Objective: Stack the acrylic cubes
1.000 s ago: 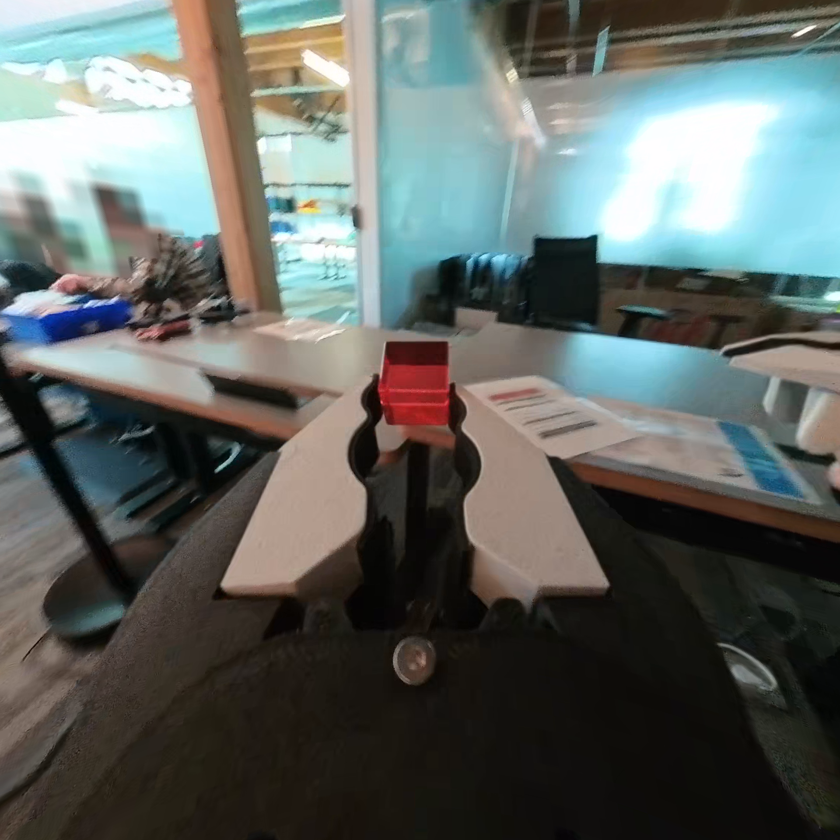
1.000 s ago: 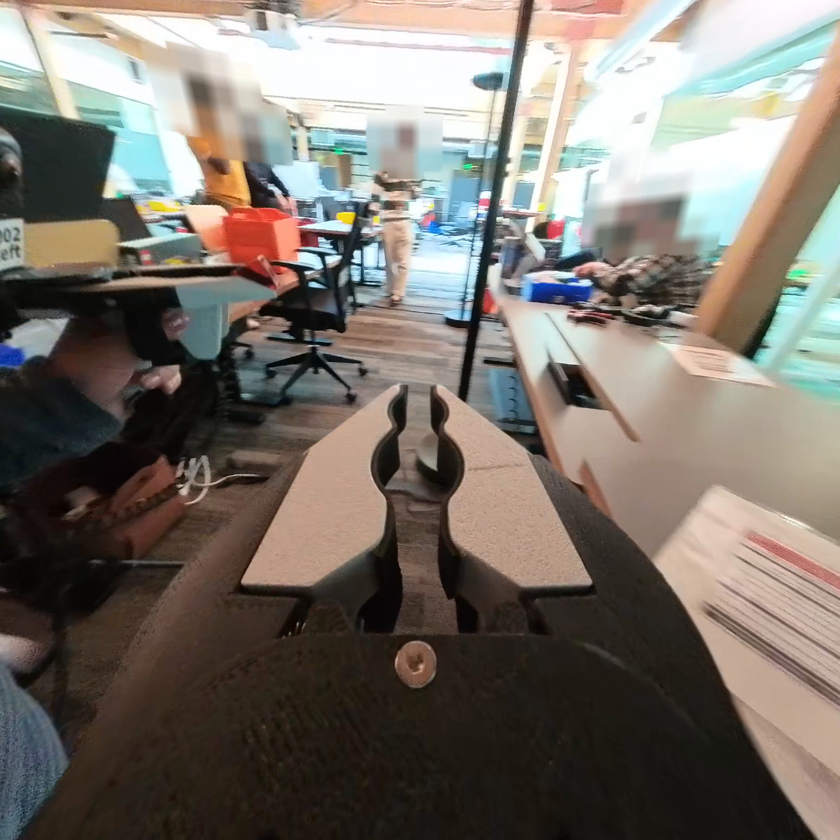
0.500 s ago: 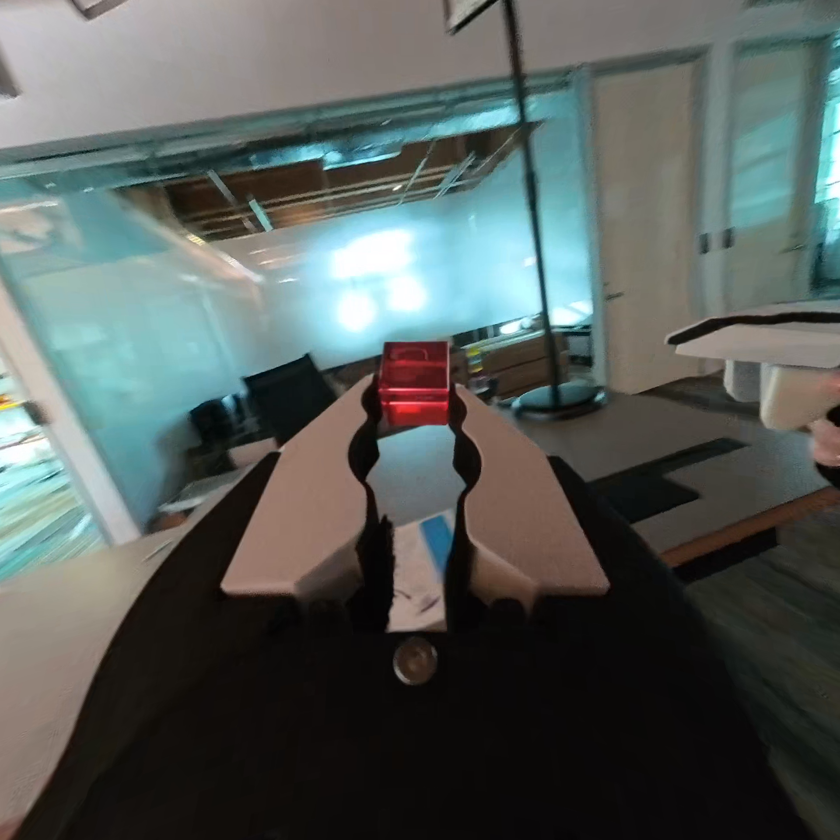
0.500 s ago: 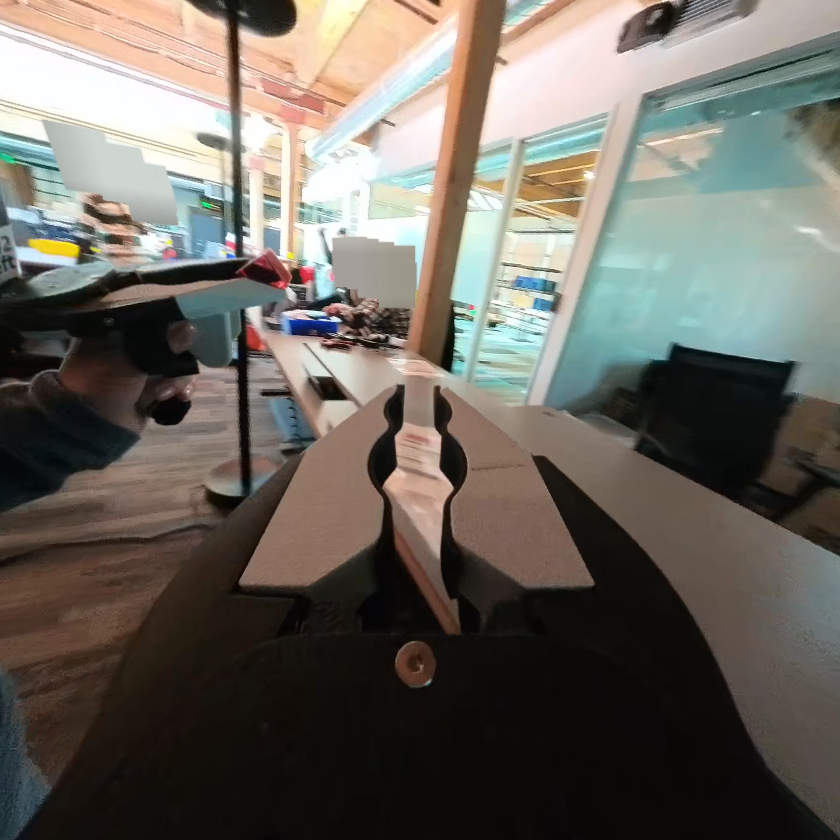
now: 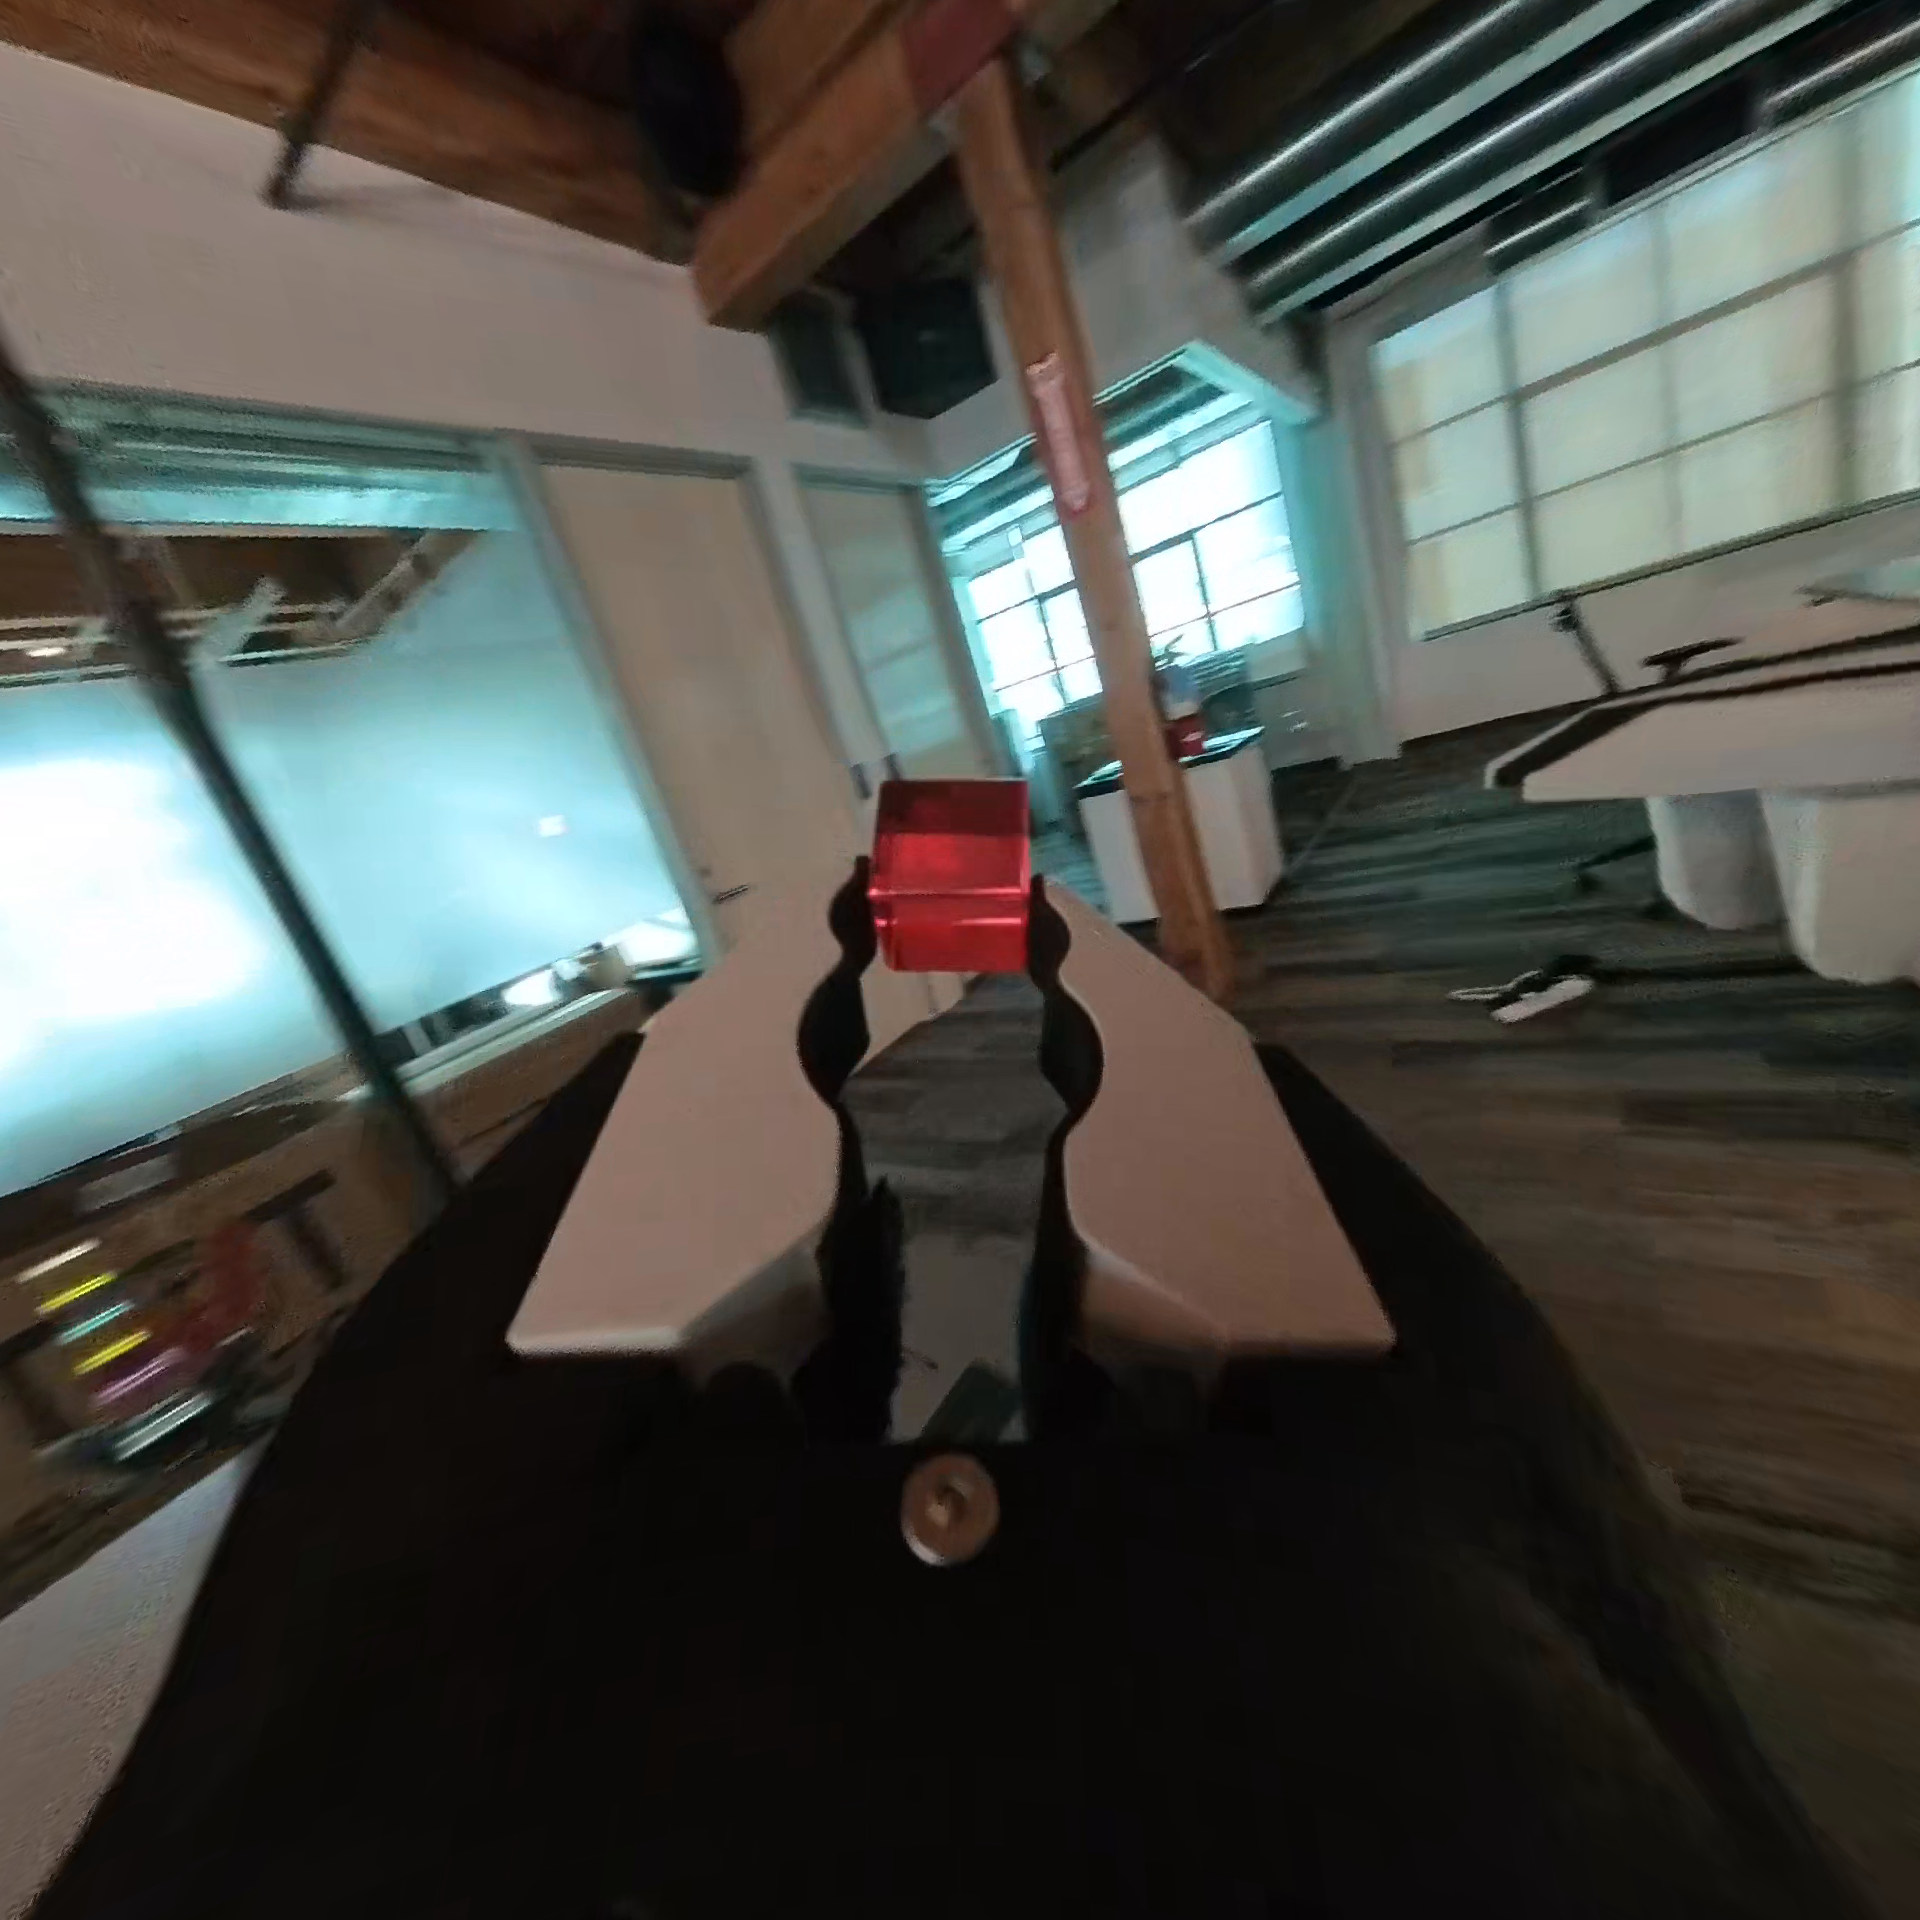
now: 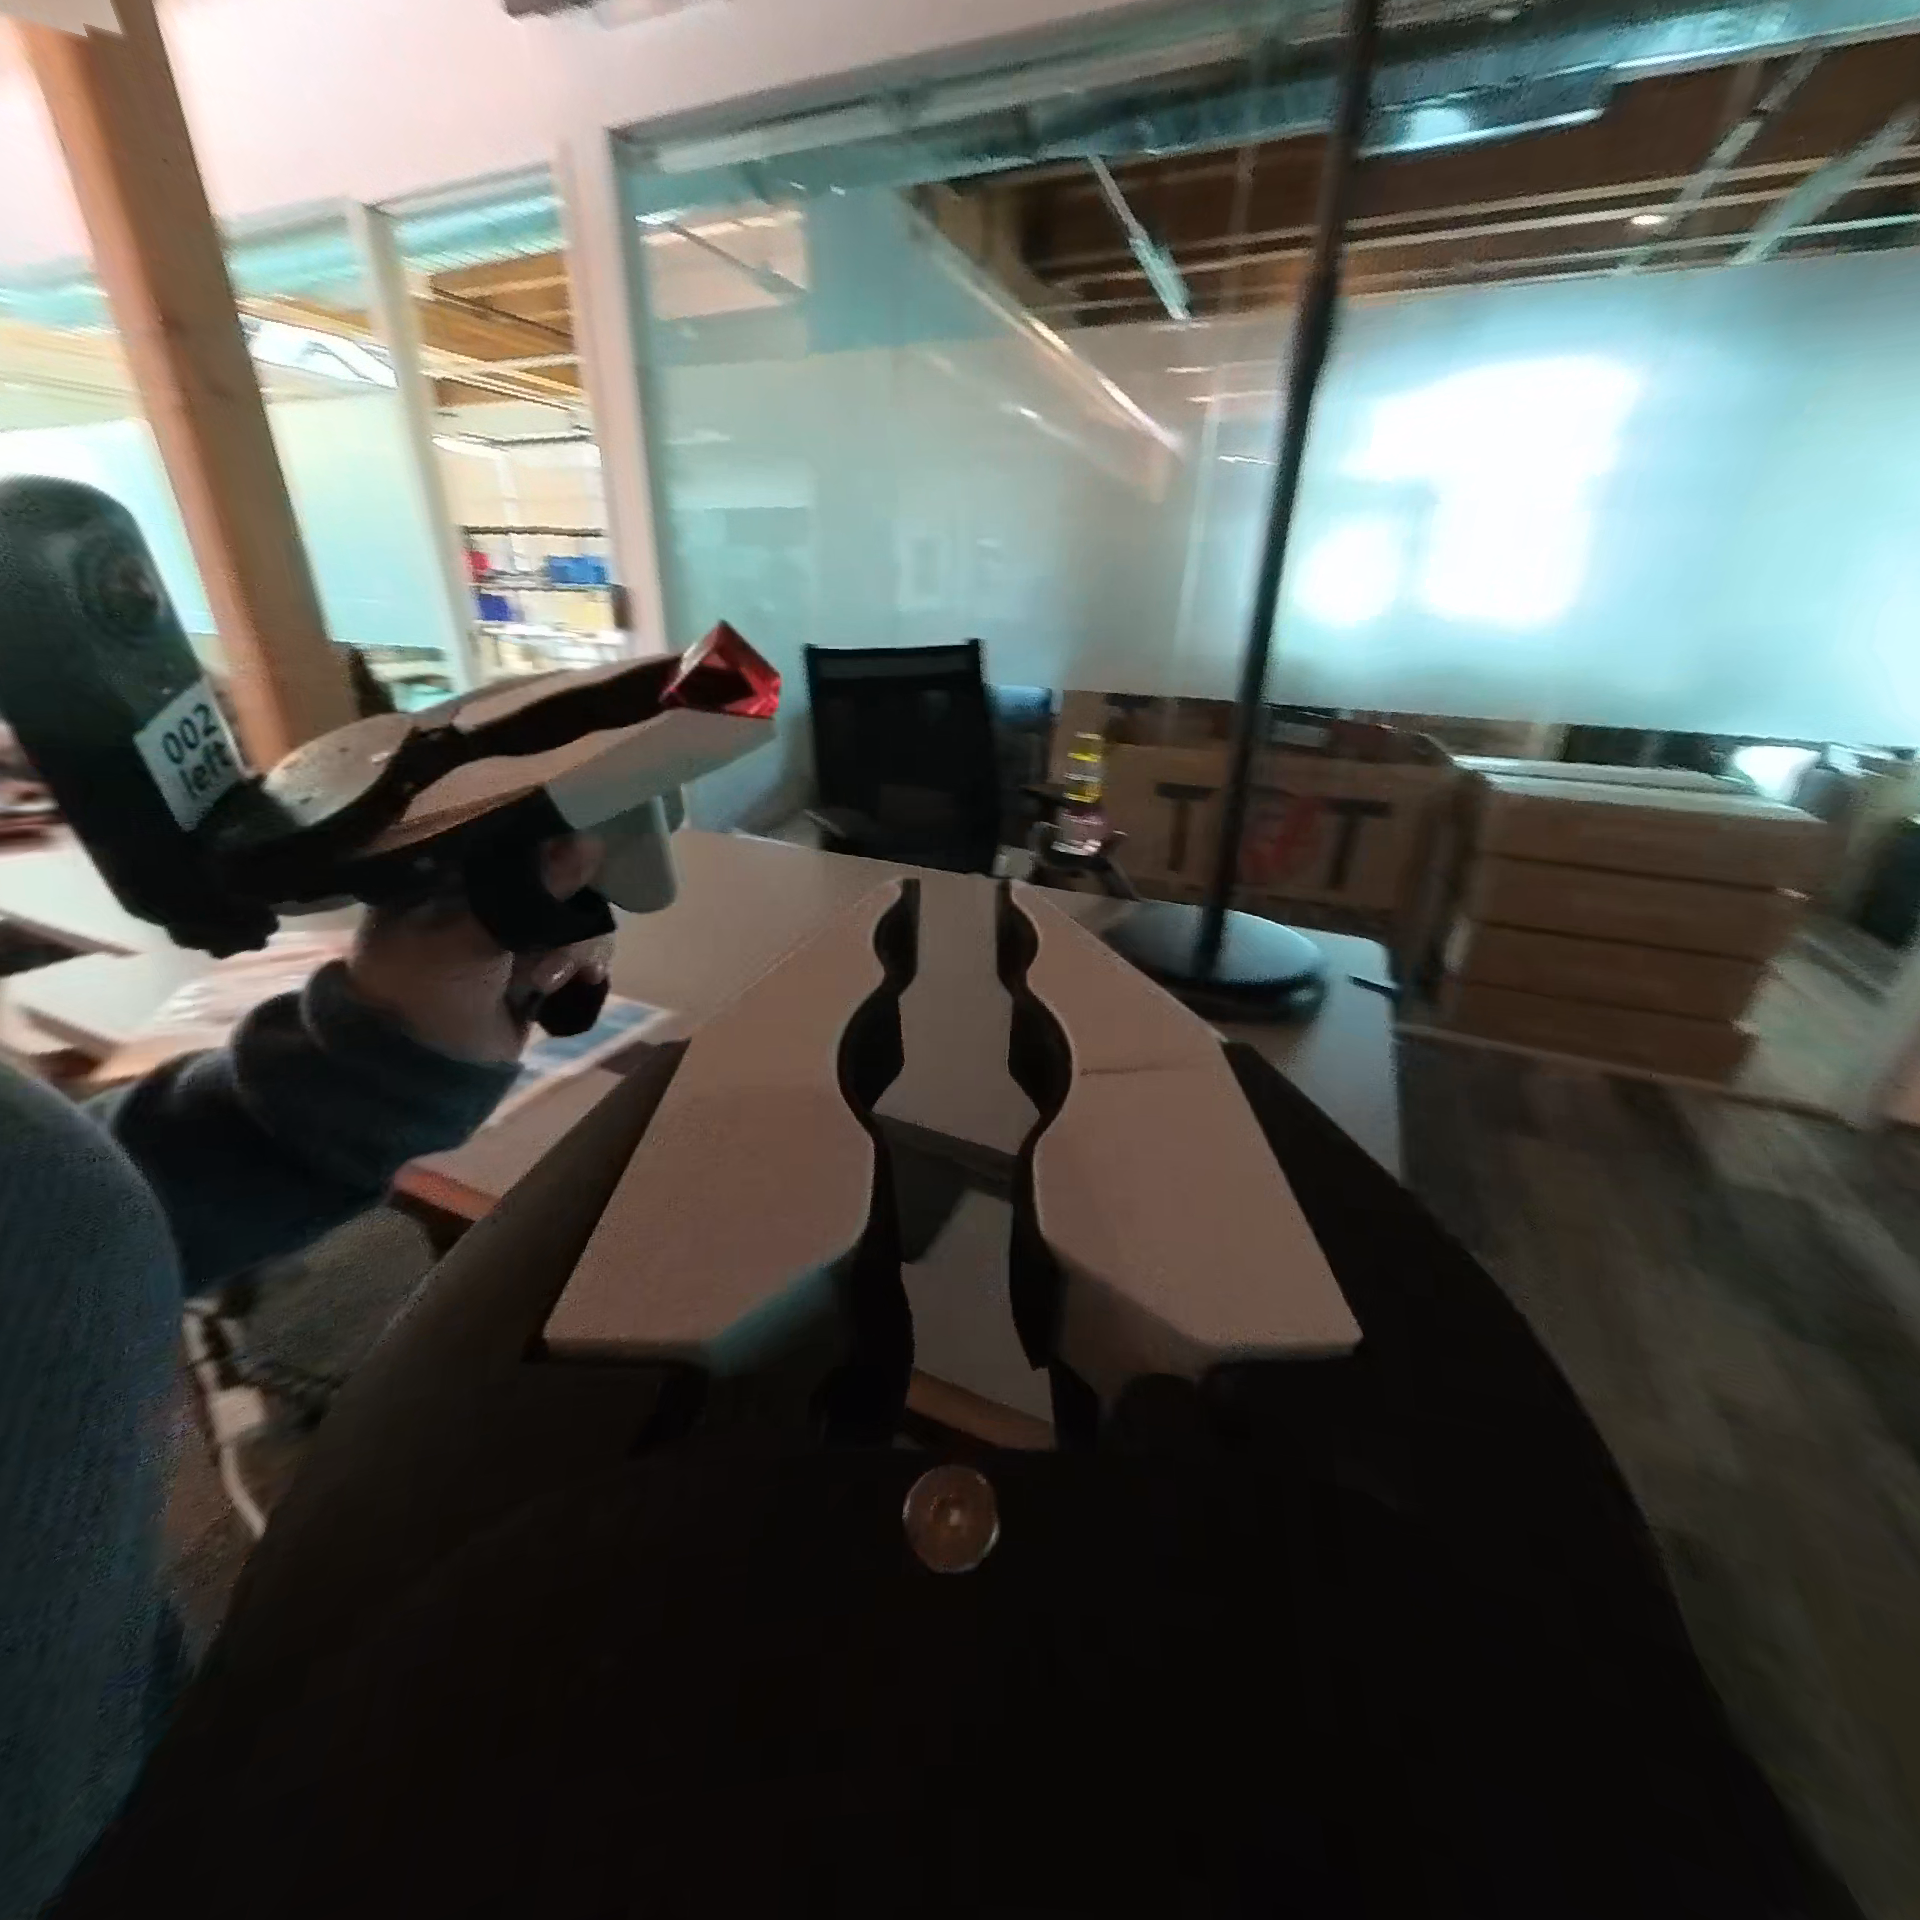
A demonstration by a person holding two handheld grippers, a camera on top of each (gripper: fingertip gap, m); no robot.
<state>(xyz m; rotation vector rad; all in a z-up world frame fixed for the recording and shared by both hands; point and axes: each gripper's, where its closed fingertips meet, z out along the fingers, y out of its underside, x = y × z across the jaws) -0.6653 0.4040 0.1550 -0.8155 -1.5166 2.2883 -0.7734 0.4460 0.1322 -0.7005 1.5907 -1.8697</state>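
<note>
Left gripper [image 5: 951, 914] raised in the air, tilted, with nothing under it but floor. It pinches a red cube [image 5: 951, 888] at the very tips; both black pads press against the cube's sides. The cube is clear red and glossy, and pokes out past the fingertips. Same grip seen from the side in the right wrist view: the left gripper [image 6: 717, 698] is at the left, cube [image 6: 724, 673] at its tip, held by a hand [image 6: 457, 956] in a dark sleeve.

Right gripper [image 6: 951, 904] has its jaws a little apart, a narrow gap running between the fingertips, nothing between them. It hangs over a pale desk [image 6: 769, 883], not touching it. A sheet of paper with blue print [image 6: 582, 1029] lies on the desk at the left, under the hand.

Around it, right wrist view: black office chair [image 6: 899, 748] at the far side of the desk; black pole on a round base [image 6: 1231, 951] to the right of the gripper; stacked cardboard boxes [image 6: 1621, 894] far right; frosted glass wall [image 6: 1558, 499] behind.

Left wrist view, much blurred: wooden post [image 5: 1101, 582] just right of the cube, farther off; the right gripper [image 5: 1704, 748] enters from the right edge; a white power strip [image 5: 1538, 992] lies on the floor; windows [image 5: 1662, 436] far right.
</note>
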